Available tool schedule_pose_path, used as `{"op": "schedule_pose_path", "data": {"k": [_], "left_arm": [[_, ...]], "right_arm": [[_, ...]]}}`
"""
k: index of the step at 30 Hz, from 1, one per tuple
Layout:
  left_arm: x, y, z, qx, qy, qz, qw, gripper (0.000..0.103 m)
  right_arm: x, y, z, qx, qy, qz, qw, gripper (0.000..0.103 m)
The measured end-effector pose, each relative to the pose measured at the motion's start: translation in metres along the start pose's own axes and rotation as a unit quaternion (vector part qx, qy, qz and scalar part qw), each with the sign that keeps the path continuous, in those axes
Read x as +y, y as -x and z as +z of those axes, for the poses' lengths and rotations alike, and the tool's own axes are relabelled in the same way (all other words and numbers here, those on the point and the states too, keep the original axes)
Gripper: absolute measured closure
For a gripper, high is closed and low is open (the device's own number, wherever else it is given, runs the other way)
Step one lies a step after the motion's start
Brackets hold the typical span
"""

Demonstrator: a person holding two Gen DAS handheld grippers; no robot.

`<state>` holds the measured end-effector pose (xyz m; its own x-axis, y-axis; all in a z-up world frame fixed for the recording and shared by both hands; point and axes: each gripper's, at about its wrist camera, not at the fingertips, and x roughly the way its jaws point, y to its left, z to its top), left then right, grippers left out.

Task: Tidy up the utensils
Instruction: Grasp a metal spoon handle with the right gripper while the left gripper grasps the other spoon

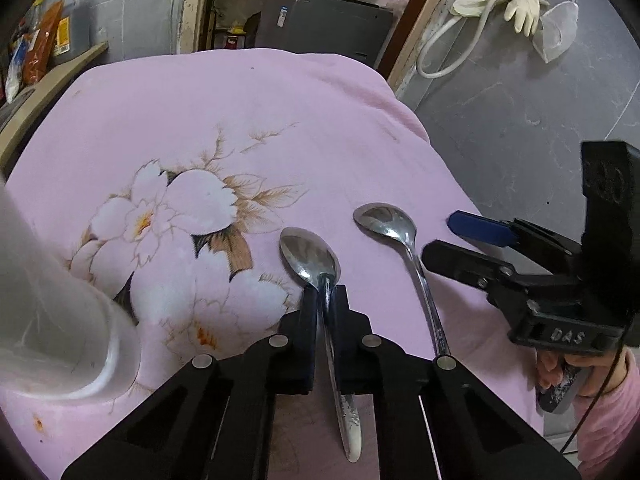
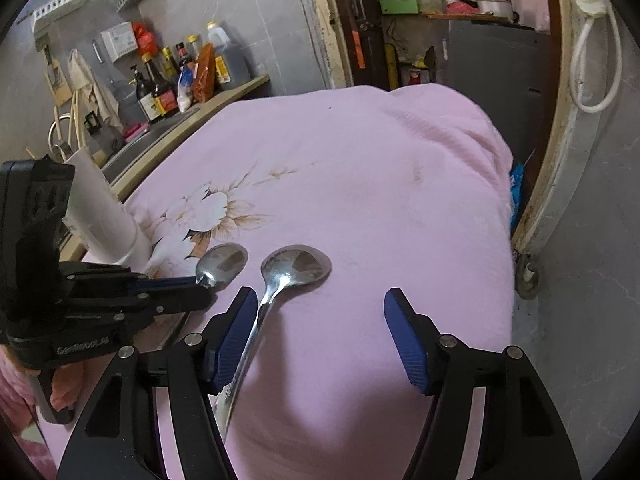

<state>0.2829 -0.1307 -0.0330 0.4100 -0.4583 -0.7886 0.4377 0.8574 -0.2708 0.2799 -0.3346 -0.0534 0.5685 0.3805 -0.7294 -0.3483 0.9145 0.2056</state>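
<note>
Spoons lie side by side on the pink flowered cloth (image 1: 248,92), bowls pointing away from me. My left gripper (image 1: 324,300) sits low over the cloth with its fingers pinched onto the neck of the left spoon (image 1: 310,254), the handle running back between the black arms toward the camera; I cannot tell whether that spoon is lifted or resting on the fabric. My right gripper (image 2: 318,320) hangs spread wide, blue pads well apart, nothing clamped. The right spoon (image 2: 294,266) lies flat under it, its handle passing just beside the inner blue finger (image 2: 232,338), and I cannot tell if they touch. In the left wrist view the right gripper shows at the edge, angled in toward the spoons, with a hand (image 1: 560,364) in a pink sleeve on its grip. A white cylindrical container (image 2: 102,216) stands on the cloth at my left, close beside the left gripper; its inside is not visible from either camera
</note>
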Motion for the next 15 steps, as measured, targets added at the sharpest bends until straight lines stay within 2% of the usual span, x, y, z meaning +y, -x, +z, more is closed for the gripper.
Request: {"op": "schedule_pose_path", "data": {"k": [8, 14, 15], "left_arm": [[0.009, 0.024, -0.023, -0.005, 0.010, 0.017, 0.9998, 0.100], [0.010, 0.023, -0.026, -0.010, 0.016, 0.008, 0.9998, 0.100], [0.010, 0.023, -0.026, -0.011, 0.015, 0.006, 0.9998, 0.100]], "right_arm": [[0.011, -0.022, 0.015, 0.035, 0.029, 0.004, 0.999, 0.038], [0.025, -0.037, 0.018, 0.053, 0.060, -0.049, 0.996, 0.044], [0.025, -0.038, 0.018, 0.052, 0.057, -0.052, 0.996, 0.048]]}}
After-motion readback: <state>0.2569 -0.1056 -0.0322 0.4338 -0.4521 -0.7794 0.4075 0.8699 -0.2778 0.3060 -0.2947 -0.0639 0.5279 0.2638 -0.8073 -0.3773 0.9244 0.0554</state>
